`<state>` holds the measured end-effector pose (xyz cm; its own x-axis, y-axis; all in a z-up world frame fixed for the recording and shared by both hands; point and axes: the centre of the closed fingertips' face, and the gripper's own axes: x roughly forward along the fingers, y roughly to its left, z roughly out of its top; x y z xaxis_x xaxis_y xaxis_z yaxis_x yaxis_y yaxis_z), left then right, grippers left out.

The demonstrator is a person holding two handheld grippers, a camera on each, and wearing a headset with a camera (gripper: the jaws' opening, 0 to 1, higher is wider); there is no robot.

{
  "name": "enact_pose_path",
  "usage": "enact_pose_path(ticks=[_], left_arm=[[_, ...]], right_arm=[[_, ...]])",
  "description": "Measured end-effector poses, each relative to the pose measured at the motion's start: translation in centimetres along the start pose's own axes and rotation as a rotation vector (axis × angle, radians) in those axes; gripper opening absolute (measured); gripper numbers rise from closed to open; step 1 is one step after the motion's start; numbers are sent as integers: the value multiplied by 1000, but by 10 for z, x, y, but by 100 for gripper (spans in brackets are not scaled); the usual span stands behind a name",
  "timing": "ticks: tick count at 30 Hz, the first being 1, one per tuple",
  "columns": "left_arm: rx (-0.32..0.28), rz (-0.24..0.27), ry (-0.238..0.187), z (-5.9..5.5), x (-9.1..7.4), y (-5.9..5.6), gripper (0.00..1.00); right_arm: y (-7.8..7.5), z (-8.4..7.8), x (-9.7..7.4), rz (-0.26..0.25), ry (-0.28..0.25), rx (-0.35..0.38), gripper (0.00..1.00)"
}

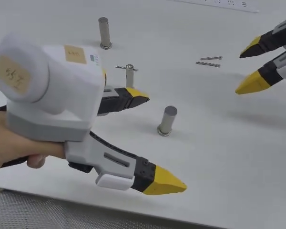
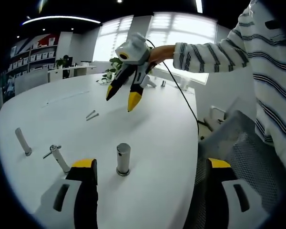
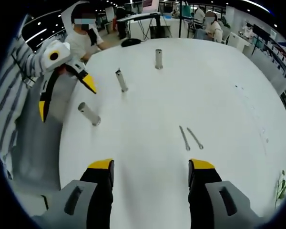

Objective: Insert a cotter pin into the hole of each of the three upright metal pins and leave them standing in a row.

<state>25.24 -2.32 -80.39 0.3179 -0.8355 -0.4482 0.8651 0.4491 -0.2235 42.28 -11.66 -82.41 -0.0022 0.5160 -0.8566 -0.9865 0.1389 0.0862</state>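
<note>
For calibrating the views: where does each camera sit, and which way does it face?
Head view: on the headset, looking down at the table; left gripper and hand near, right gripper far right.
Left gripper view: on the left gripper, facing the right gripper and striped sleeve; own open jaws below.
Right gripper view: on the right gripper, facing two loose cotter pins; own open jaws below.
Shared: all show the middle metal pin.

Dull-sheened metal pins point(image 1: 168, 120) stand on a smooth, matt white table point(image 1: 219, 157).
</note>
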Motion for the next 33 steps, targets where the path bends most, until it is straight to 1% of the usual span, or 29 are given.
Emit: enact_pose_path(ticks=[2, 4, 8, 10, 13, 17, 20, 25, 29, 31, 33], left_arm=[[0, -2, 6, -2, 1, -1, 93], [-3, -3, 9, -3, 1, -2, 93], [-8, -7, 10, -4, 1, -3, 93], [-13, -2, 14, -5, 1, -1, 93], [-15, 6, 23, -6, -1, 1, 91], [-17, 12, 21, -6, -3, 2, 90], [-23, 17, 26, -7, -4, 3, 89], [-24, 26, 38, -10, -4, 4, 89], [-29, 33, 36, -10, -4, 4, 89], [-30, 37, 37, -10, -4, 4, 89], [-33, 39, 39, -11, -4, 4, 88]], right_arm=[[-6, 5, 4, 1, -17, 6, 63], [-11, 9, 8, -1, -17, -5, 61], [-19, 11, 16, 1, 4, -35, 56], [-25, 12, 21, -5, 9, -54, 54], [-34, 9, 29, -3, 33, -60, 49], [-36, 7, 34, 15, 49, -72, 43], [-40, 7, 38, 9, 65, -101, 38], [-43, 8, 44, 18, 73, -96, 37], [-43, 6, 49, 28, 94, -111, 33], [-44, 5, 51, 30, 101, -116, 32], [-45, 0, 53, 29, 136, -136, 31]])
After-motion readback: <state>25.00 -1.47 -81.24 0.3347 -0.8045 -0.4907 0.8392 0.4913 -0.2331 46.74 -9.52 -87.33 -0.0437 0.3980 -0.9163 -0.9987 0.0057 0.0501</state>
